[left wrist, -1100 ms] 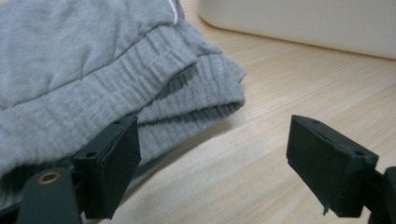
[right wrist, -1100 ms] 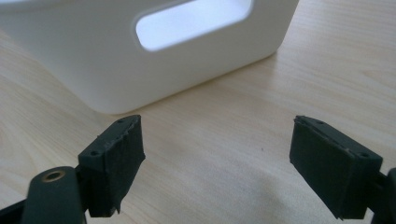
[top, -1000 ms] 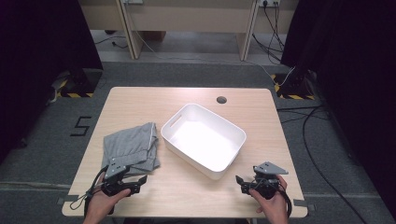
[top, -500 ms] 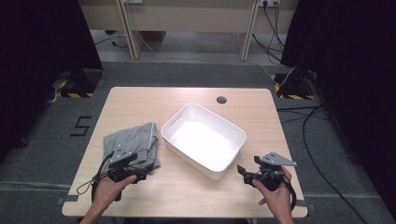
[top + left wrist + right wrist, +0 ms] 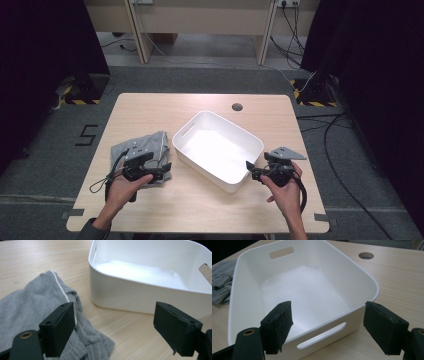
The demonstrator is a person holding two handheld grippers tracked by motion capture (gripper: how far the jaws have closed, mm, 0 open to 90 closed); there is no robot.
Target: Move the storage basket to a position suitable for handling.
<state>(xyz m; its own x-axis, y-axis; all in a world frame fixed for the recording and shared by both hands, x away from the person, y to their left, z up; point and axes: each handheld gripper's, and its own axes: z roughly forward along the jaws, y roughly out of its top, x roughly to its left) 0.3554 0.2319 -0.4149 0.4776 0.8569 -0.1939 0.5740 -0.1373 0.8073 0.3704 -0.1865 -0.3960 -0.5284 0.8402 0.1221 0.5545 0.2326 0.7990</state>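
A white plastic bin point(image 5: 218, 150) with handle slots sits empty at the middle of the table. A crumpled grey garment point(image 5: 142, 152) lies just left of it. My left gripper point(image 5: 165, 168) is open and hovers over the garment's near right edge, jaws pointing toward the bin. In the left gripper view the grey garment point(image 5: 37, 312) lies under the left jaw and the bin wall point(image 5: 130, 293) stands ahead. My right gripper point(image 5: 250, 170) is open at the bin's near right corner. The right gripper view looks over the bin rim point(image 5: 329, 325) into its bare inside.
The wooden table point(image 5: 200, 215) has a round cable hole point(image 5: 237, 107) behind the bin. Bare tabletop lies in front of and behind the bin. Cables trail across the grey floor at the right. A "5" mark point(image 5: 86, 135) is on the floor at the left.
Both hands have moved forward and inward. The left gripper came over the garment's near edge; the right gripper drew up to the bin's near right corner.
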